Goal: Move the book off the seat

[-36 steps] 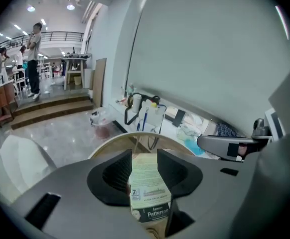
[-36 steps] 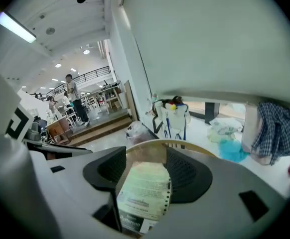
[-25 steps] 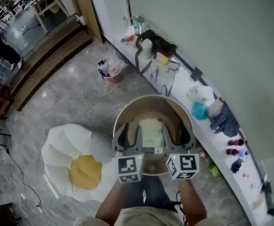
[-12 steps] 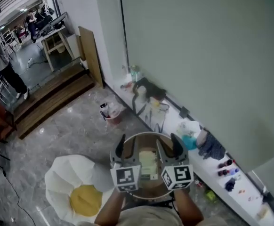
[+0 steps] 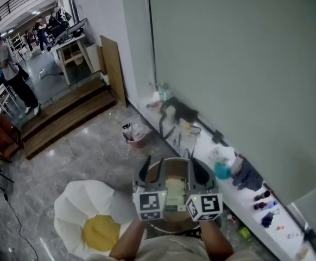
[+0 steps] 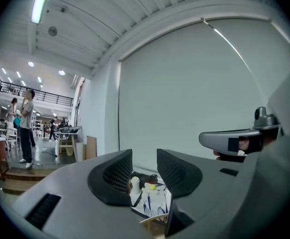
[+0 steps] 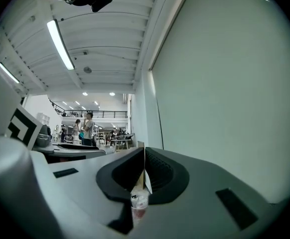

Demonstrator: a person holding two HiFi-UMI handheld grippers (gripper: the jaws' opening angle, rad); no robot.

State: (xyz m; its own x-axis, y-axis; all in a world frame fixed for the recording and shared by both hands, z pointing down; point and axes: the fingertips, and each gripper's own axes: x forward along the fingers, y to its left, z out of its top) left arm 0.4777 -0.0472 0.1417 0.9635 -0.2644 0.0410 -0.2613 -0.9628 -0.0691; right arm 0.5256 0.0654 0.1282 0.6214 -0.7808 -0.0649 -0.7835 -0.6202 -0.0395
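A pale green book [image 5: 174, 193] lies flat on the seat of a round wooden tub chair [image 5: 171, 161], seen in the head view between my two grippers. Both grippers are held up above the chair, level and pointing towards the wall. My left gripper [image 5: 152, 173] [image 6: 144, 159] is open with nothing between its jaws. My right gripper [image 5: 197, 173] [image 7: 144, 153] is closing. Its jaws stand almost together, with only a thin slit and nothing between them. Neither gripper touches the book.
A white egg-shaped cushion with a yellow middle [image 5: 93, 222] lies on the floor to the chair's left. A white ledge [image 5: 228, 185] with bags and bottles runs along the wall on the right. A small bin [image 5: 136, 137] and wooden steps [image 5: 65, 118] lie beyond. A person [image 5: 11, 69] stands far left.
The right gripper's jaws have come together from wide open. The head view has lifted, so the chair and book look smaller and lower. The left jaws have kept their gap.
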